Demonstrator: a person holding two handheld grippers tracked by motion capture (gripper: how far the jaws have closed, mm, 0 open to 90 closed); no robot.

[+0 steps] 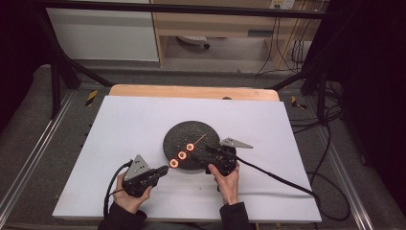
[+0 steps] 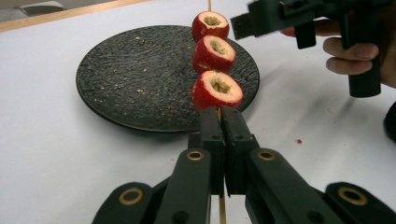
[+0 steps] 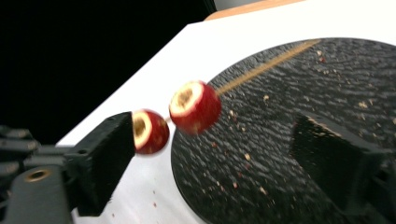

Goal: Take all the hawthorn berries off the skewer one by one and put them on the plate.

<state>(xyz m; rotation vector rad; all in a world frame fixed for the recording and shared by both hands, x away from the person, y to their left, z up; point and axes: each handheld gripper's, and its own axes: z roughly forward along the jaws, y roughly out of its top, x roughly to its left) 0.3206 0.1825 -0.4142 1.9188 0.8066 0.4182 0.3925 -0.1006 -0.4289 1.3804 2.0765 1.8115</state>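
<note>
Three hollowed red fruit pieces (image 2: 214, 51) ride a wooden skewer (image 1: 198, 141) above the black slate plate (image 2: 140, 79) at the worktop's (image 1: 124, 124) centre, crumbs scattered across the plate. The left tongs (image 2: 219, 122), at its seven o'clock edge, pinch the skewer's near end. The right tongs (image 1: 200, 154), at five o'clock, gape wide around the fruit

No writing, label, brand, number or sign is showing clearly enough to read in any of the views. The yellow-and-black striped markers (image 1: 91, 97) on the floor beside the table are bearing no letters.
</note>
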